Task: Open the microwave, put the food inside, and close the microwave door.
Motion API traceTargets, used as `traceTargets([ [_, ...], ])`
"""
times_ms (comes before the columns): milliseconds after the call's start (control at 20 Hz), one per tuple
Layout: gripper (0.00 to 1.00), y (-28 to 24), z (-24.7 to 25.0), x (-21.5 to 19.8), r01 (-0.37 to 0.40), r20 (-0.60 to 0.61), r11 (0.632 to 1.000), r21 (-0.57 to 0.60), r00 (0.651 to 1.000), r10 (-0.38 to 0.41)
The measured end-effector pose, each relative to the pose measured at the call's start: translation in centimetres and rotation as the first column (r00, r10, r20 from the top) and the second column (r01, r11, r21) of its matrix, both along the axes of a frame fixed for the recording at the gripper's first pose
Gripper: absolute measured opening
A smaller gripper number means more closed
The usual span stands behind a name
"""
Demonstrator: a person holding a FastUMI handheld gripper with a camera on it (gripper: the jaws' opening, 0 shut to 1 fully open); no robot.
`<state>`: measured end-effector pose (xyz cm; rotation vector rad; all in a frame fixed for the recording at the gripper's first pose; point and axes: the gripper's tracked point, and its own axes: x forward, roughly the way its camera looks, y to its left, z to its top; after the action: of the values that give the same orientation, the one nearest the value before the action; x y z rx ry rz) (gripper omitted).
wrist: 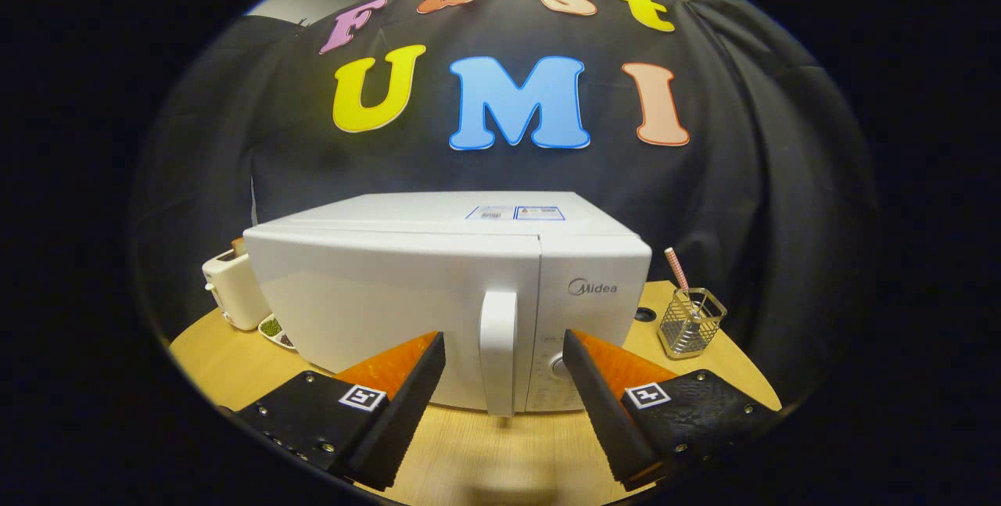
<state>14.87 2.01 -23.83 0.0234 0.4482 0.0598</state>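
White and boxy, the closed-door microwave [446, 295] sits mid-frame on the round wooden table [485, 451], its upright handle [498, 349] just ahead of the gripper [504, 361], whose wide-apart fingers hold nothing, so opening, loading and closing all remain.

Bright overhead light, sharp centre, fisheye-bent edges fading dark

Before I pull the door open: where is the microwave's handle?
The handle stands upright on the microwave door, just ahead of the open gripper, between its fingers.
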Motion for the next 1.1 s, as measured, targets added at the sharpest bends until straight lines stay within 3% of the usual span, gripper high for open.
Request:
traceTargets([
  [150,0.94,0.5,-1.7,0.6,0.003,-0.045,1.000,0.013,0.999,-0.002],
  [200,0.82,0.5,-2.0,1.0,0.011,-0.049,1.000,0.017,0.999,-0.010],
  [250,0.77,0.5,-2.3,1.1,0.024,-0.055,0.999,0.023,0.998,-0.023],
  [450,0.31,0.3,-2.7,1.6,0.086,-0.081,0.995,0.049,0.993,-0.082],
  [550,0.29,0.3,-2.8,1.6,0.079,-0.083,0.997,0.009,0.994,-0.078],
  [700,0.04,0.3,-2.9,1.7,0.088,-0.109,0.996,0.008,0.990,-0.087],
  [1000,0.04,0.5,-2.7,1.1,0.016,-0.142,0.999,-0.044,0.990,-0.022],
  [1100,0.04,1.0,-2.4,-1.3,-0.013,-0.141,0.997,-0.076,0.990,0.002],
])
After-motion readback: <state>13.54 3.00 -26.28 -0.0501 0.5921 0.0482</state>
